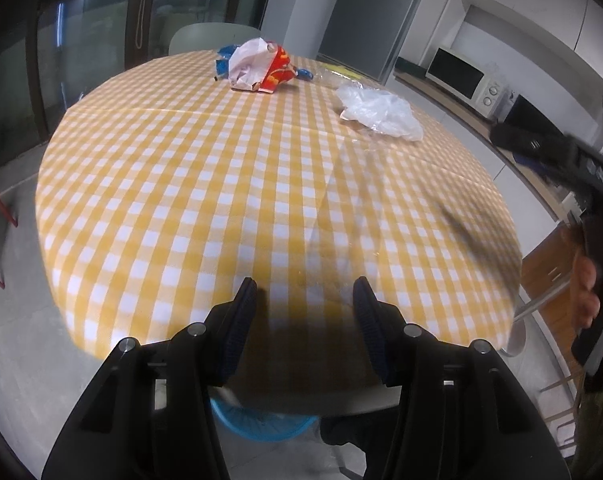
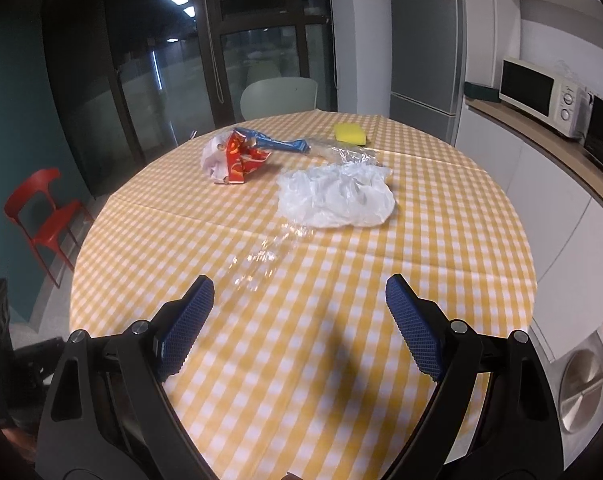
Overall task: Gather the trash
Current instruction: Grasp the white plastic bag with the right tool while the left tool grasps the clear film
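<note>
Yellow-checked tabletop [image 2: 381,360] carries the trash at its far side: red wrapper [image 2: 241,160], white plastic bag [image 2: 337,196] right of it. Left gripper [image 1: 304,294] fingers half apart, empty; right gripper [image 2: 300,294] fingers wide, empty.

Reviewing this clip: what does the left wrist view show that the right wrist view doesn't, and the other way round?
Only the left wrist view shows the right gripper's body from the side, with the person's hand around it, and a blue basket under the table edge.

Only the right wrist view shows the red chair and the yellow sponge in full.

Both show the checked round table, the red snack wrapper, the blue wrapper, the white plastic bag, the fridge and the microwave. Each view's own jaws stand open and empty.
</note>
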The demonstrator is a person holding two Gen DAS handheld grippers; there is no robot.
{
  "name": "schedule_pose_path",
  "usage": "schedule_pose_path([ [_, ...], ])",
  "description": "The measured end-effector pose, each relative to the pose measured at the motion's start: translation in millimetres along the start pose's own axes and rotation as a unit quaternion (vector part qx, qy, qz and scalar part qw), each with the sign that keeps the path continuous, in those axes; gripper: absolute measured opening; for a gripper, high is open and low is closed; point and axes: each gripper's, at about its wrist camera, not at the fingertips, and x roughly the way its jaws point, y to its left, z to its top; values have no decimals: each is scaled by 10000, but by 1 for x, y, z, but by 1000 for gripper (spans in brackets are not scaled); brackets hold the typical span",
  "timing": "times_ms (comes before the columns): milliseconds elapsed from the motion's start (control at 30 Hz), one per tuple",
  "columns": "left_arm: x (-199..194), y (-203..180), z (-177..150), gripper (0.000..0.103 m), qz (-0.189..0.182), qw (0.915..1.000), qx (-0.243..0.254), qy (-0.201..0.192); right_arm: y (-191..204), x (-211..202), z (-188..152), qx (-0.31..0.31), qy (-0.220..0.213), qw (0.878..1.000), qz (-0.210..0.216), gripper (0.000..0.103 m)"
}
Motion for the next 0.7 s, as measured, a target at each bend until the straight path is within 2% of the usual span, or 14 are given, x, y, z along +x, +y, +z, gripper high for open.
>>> schedule_pose_path([
  [167,11,-1,6,46,33,10000,6,41,-5,34,22,-141,166,9997,-70,81],
  [367,14,-20,1,40,200,9988,444,36,-11,82,45,-287,432,9986,-93,81],
  [700,17,-30,-1,16,386,9962,778,-26,-17,150,69,-341,769,9963,-172,70],
])
